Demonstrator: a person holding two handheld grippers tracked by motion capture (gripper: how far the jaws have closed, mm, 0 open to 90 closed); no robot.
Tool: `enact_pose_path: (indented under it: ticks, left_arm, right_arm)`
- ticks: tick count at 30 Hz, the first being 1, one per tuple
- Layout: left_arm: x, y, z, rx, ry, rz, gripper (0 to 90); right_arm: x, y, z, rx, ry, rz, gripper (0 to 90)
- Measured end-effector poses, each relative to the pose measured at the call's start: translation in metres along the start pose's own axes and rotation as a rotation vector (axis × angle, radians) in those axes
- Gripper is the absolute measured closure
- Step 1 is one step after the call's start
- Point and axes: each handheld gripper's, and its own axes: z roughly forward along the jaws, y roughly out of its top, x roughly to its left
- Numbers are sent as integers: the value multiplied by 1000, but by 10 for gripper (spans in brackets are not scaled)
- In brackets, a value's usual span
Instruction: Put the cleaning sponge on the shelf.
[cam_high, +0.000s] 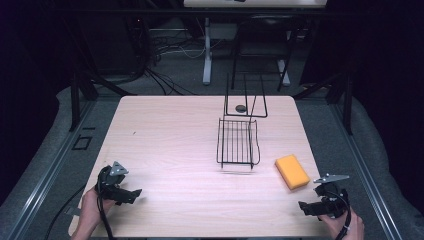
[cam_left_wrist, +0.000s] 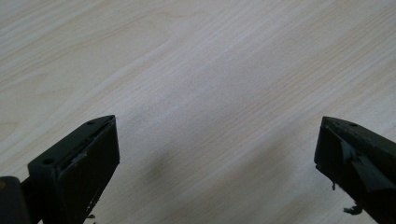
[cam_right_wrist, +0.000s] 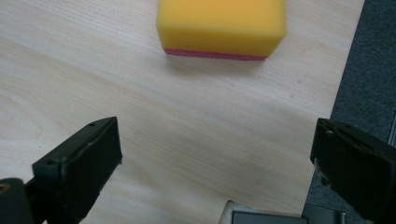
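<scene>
A: What does the sponge (cam_right_wrist: 221, 25) look like?
B: A yellow block with a thin pink layer along its base, lying flat on the table (cam_high: 165, 150) near the right edge, beside the wire rack (cam_high: 238, 142).
A: And the grippers?
B: The right gripper (cam_right_wrist: 212, 154) faces the sponge, jaws spread wide, apart from it. The left gripper (cam_left_wrist: 217, 154) is likewise spread, over bare wood.

A lab or test room, a wooden table (cam_high: 165, 150) sitting inside black metal framing (cam_high: 75, 100), cables (cam_high: 165, 55) trailing across grey carpet.
</scene>
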Motion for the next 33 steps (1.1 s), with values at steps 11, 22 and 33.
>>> enact_pose_path:
  ticks: [11,22,33]
  left_arm:
    - [0,0,0,2,-1,4,2]
    - [0,0,0,2,3,1,2]
    - [-1,0,0,6,5,3,2]
  right_arm:
    - [5,8,-7,6,-16,-41,17]
    - [13,24,-13,-29,-4,-41,9]
    - [9,44,-9,-16,-4,-50,0]
